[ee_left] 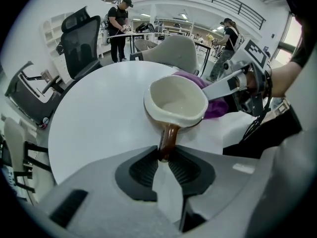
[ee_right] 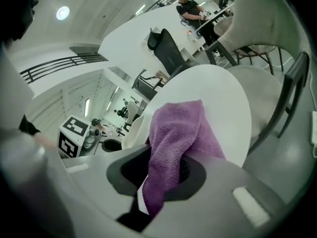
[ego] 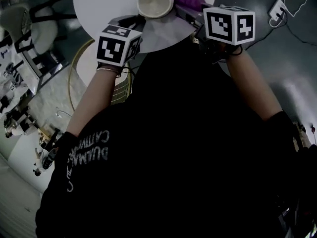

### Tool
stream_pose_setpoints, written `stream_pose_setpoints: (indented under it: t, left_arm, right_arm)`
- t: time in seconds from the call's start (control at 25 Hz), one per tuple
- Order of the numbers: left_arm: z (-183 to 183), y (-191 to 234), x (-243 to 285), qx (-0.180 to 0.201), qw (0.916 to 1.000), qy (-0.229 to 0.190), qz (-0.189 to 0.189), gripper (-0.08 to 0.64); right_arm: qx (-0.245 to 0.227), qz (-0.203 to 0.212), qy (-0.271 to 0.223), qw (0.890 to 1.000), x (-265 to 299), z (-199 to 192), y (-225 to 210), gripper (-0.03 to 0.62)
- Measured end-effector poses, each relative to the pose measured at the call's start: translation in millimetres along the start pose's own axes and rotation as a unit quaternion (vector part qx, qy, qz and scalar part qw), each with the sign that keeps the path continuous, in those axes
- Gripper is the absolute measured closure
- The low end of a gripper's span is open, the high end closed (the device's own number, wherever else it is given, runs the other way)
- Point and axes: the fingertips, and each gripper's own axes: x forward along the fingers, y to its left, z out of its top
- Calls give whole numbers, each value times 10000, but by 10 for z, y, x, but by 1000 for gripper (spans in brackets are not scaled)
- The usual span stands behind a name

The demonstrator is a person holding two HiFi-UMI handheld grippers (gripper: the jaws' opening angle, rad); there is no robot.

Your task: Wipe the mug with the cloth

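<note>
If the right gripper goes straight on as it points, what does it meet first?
Probably the mug, through the purple cloth the right gripper holds; otherwise the white table. Depth is unclear.

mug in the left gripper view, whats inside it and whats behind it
The mug looks empty: only its pale inside shows. Behind it a purple cloth peeks out on the right; how it meets the mug's far side is hidden.
</note>
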Motion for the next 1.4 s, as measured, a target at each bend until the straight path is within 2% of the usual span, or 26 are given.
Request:
stream_pose_setpoints:
  t: [0.12, 0.24, 0.48, 0.92, 1.4]
  left_arm:
    - [33, -53, -56, 42, 10000, 73, -10, 494]
    - [47, -95, -23, -11, 9999, 144, 21, 494]
    - [44, -72, 1, -12, 9998, 191, 82, 494]
    - [154, -324, 103, 18, 9994, 316, 109, 492]
    - [168, -431, 130, 75, 9995, 307, 69, 485]
  right_arm:
    - [-451, -68, 117, 9989, -63, -30, 99, 528]
    - [-654, -34, 232, 9976, -93, -100, 85, 528]
    - [-744, 165, 413, 9962, -35, -207, 123, 528]
    - [-1082, 631, 846, 9885, -123, -514, 235, 528]
    - [-1221, 739, 991, 9848, 5, -707, 366, 528]
